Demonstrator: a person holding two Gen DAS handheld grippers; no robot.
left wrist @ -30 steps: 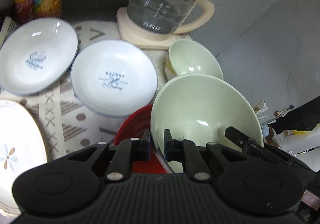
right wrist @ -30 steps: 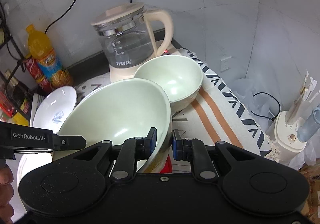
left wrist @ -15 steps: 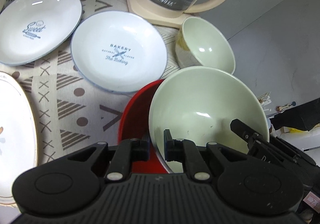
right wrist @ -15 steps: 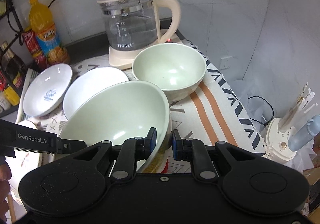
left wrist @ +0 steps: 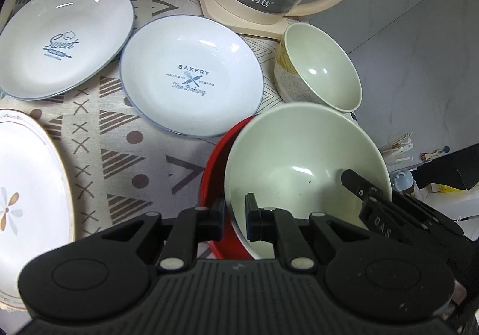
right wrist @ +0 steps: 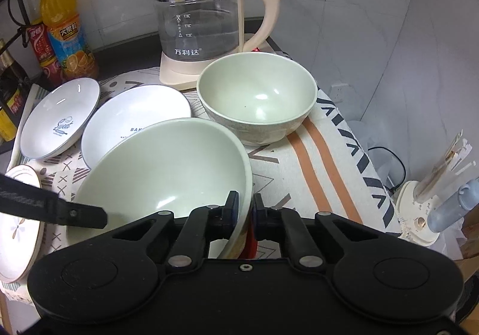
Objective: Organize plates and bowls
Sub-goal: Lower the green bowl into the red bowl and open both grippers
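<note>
The left gripper [left wrist: 234, 219] and the right gripper [right wrist: 246, 213] each pinch the thin rim of the large green bowl [left wrist: 302, 167], glossy, round and tilted. It sits partly in the red bowl [left wrist: 215, 167]. Just behind it stands the small green bowl [right wrist: 257, 98]; the Bakery plate [left wrist: 191, 80] lies beside, rims near touching.

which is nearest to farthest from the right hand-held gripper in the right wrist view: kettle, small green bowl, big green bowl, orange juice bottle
From the right hand-held gripper:
1. Big green bowl, rim clamped between its fingers.
2. Small green bowl, straight ahead on the cloth.
3. Kettle, behind that bowl.
4. Orange juice bottle, far back left.
</note>
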